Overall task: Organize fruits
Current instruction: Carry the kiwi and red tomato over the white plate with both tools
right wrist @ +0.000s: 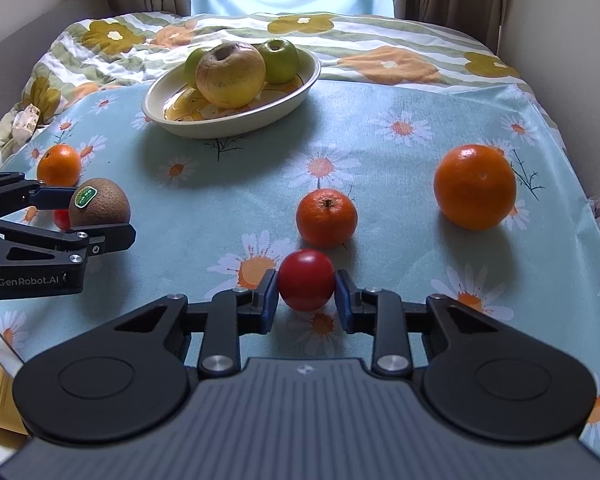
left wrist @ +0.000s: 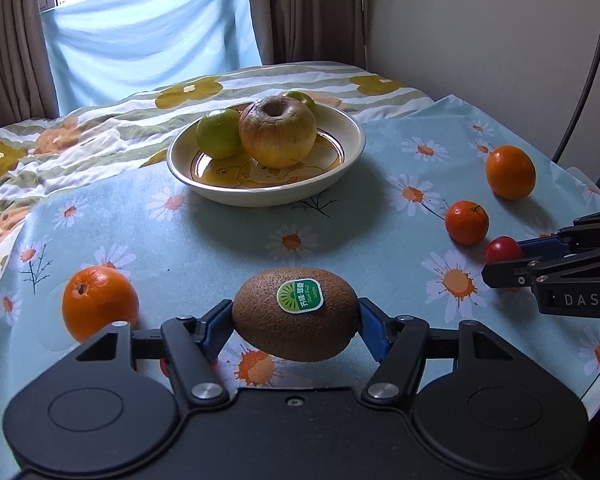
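We see the left gripper (left wrist: 296, 320) clamped on a brown kiwi (left wrist: 296, 314) at mid width, its blue pads pressed against the fruit's two ends and the kiwi lifted just clear of the cloth, green sticker facing up. The right gripper (right wrist: 306, 294) has closed down on a small red tomato (right wrist: 306, 279), a pad touching each side; whether the tomato still rests on the cloth we cannot tell.

Just beyond the tomato sits a small mandarin (right wrist: 326, 218), and farther right a large orange (right wrist: 475, 186). Another orange (left wrist: 99, 303) lies left of the kiwi, partly cut off by the left gripper's frame. A small red thing (right wrist: 62, 219) peeks from behind the kiwi in the right wrist view, too hidden to name.

Near the far edge of the table stands a cream bowl (left wrist: 352, 148) holding a big yellowish apple (left wrist: 278, 132) and two green fruits (left wrist: 218, 134), one mostly hidden behind the apple.

The table wears a pale blue daisy-print cloth (right wrist: 380, 152). Behind it lies a flowered quilt (right wrist: 380, 48), then brown curtains (left wrist: 312, 8) and a light blue sheet (left wrist: 148, 36) across the window.
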`<move>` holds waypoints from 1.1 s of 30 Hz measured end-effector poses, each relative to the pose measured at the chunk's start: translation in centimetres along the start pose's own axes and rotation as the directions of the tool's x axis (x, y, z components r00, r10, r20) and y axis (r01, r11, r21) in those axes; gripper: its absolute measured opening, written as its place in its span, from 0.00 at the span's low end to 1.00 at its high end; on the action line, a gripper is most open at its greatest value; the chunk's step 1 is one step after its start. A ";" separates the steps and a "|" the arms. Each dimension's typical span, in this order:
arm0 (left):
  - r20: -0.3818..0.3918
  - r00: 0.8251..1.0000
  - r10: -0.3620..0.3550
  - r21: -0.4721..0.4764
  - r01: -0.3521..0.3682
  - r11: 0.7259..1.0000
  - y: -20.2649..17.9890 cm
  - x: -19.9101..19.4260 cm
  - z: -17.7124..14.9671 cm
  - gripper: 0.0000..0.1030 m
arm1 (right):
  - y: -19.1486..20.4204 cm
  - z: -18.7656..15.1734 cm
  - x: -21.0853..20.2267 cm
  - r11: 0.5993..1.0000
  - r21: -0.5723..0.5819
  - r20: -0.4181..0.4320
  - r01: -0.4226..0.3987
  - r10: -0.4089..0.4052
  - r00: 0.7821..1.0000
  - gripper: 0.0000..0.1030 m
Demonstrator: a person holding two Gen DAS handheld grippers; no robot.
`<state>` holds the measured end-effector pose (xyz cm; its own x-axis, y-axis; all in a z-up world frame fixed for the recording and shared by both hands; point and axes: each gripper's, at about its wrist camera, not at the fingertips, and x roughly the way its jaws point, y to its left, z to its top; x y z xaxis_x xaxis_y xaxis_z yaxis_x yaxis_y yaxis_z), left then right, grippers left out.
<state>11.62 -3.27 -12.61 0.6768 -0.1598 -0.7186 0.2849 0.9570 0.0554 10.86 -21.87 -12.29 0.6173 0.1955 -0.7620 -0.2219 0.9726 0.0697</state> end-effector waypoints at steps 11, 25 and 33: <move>0.048 0.997 0.053 -0.091 -0.048 0.995 -0.6 -4.6 1.4 0.68 | 0.2 2.0 -3.5 0.998 -0.047 0.030 -0.050 0.051 0.998 0.43; 0.108 0.987 0.121 -0.140 -0.106 0.984 -1.2 -8.9 5.7 0.68 | 0.4 7.4 -7.8 0.989 -0.101 0.077 -0.110 0.118 0.990 0.43; 0.113 0.986 0.121 -0.134 -0.105 0.985 1.1 -7.6 8.7 0.68 | 0.4 11.1 -7.3 0.990 -0.099 0.112 -0.096 0.107 0.988 0.43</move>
<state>12.71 -3.09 -1.10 0.7786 -0.0696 -0.6236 0.1184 0.9923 0.0372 14.67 -21.50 0.47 0.6707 0.3112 -0.6732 -0.3538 0.9320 0.0784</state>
